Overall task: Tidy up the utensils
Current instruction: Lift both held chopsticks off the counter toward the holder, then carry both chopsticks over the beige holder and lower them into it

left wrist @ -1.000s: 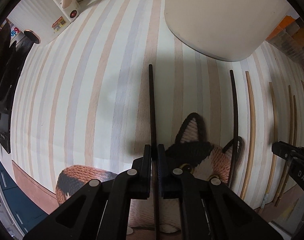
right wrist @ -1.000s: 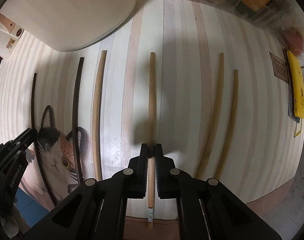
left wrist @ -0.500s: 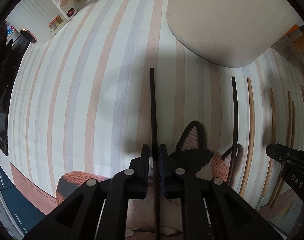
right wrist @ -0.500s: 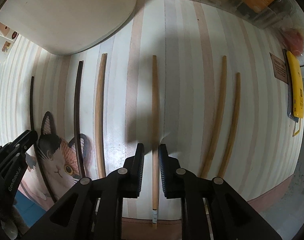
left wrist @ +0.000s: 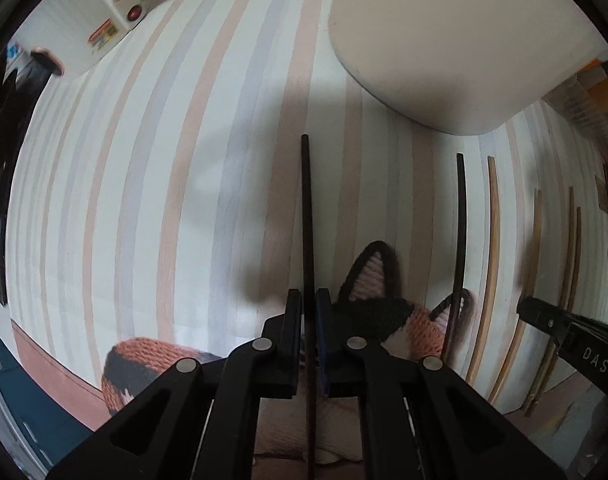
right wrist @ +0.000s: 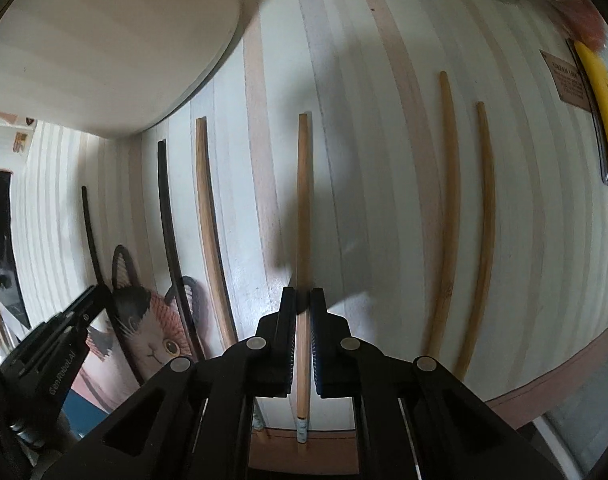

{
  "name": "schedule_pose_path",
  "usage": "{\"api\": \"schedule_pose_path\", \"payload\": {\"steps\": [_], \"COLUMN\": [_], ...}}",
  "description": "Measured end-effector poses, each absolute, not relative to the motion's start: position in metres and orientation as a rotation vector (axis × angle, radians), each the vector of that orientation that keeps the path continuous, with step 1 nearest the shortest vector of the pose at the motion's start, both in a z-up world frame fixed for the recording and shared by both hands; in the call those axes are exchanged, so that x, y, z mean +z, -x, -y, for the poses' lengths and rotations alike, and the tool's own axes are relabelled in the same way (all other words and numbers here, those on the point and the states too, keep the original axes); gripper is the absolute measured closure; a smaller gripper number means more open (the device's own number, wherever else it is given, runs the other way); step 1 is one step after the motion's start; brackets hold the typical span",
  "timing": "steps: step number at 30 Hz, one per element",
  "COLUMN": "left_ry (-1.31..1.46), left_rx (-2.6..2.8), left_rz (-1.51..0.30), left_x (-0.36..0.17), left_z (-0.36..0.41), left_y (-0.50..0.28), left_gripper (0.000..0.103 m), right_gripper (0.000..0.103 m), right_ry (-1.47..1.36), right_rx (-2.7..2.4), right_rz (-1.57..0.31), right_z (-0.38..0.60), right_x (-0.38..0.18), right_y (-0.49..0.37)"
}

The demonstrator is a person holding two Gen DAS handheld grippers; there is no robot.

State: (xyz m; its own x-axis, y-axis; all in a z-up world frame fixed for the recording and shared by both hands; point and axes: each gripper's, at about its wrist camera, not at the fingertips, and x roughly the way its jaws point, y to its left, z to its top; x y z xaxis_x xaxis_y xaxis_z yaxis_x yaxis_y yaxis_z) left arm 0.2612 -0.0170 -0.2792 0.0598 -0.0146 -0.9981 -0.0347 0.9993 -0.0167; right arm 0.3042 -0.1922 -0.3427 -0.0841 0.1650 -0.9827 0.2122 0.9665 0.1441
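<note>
My left gripper (left wrist: 308, 292) points down over the striped tablecloth (left wrist: 164, 200), shut on a black chopstick (left wrist: 306, 200). A second black chopstick (left wrist: 459, 220) lies to its right, its lower part over a knitted cat mat (left wrist: 376, 312). My right gripper (right wrist: 303, 292) has its jaws closing on a wooden chopstick (right wrist: 303, 200), and the pads press it. More wooden chopsticks lie alongside: one to the left (right wrist: 208, 220), two to the right (right wrist: 448, 200). The left gripper (right wrist: 100, 292) shows at the left edge of the right wrist view.
A cream rounded tray or board (left wrist: 444, 40) sits at the far side. A white box (left wrist: 116, 20) stands far left. A yellow tool (right wrist: 600, 100) lies by the right edge. The table's front edge (right wrist: 564, 380) runs close behind the chopstick ends.
The right jaws parted slightly half a second ago and have closed again on the wooden chopstick. The left gripper has drifted a little, black chopstick still in it.
</note>
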Motion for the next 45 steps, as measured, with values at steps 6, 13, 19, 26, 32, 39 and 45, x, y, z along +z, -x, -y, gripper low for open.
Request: {"api": "schedule_pose_path", "payload": {"steps": [6,13,19,26,32,39,45], "left_ry": [-0.01,-0.014,-0.028,-0.012,-0.005,0.039,0.092], "left_rx": [0.016,0.023,0.034,0.031,0.058,0.083,0.087], "left_rz": [-1.501,-1.485,-1.461,-1.399,-1.287,-1.174,-1.1], "left_x": [-0.283,-0.283,-0.281,-0.254,-0.215,-0.17,-0.137], "left_z": [0.029,0.035,0.044,0.041,0.034,0.016,-0.002], "left_y": [-0.274,-0.271,-0.265,-0.256,-0.243,-0.227,-0.229], "left_gripper": [0.096,0.097,0.099,0.1,0.1,0.1,0.1], "right_gripper": [0.095,0.094,0.095,0.096,0.096,0.096,0.096], "right_ry": [-0.149,-0.094,-0.108,-0.239,-0.227,-0.23,-0.235], "right_rx": [-0.068,-0.103,-0.111,-0.107,-0.086,-0.063,-0.033], "right_rz": [-1.662,-1.643,-1.625,-1.546,-1.439,-1.318,-1.225], "right_z": [0.168,0.141,0.133,0.146,0.143,0.161,0.167], "right_x": [-0.341,-0.341,-0.333,-0.313,-0.271,-0.222,-0.184], "right_y": [-0.318,-0.326,-0.323,-0.305,-0.302,-0.291,-0.287]}}
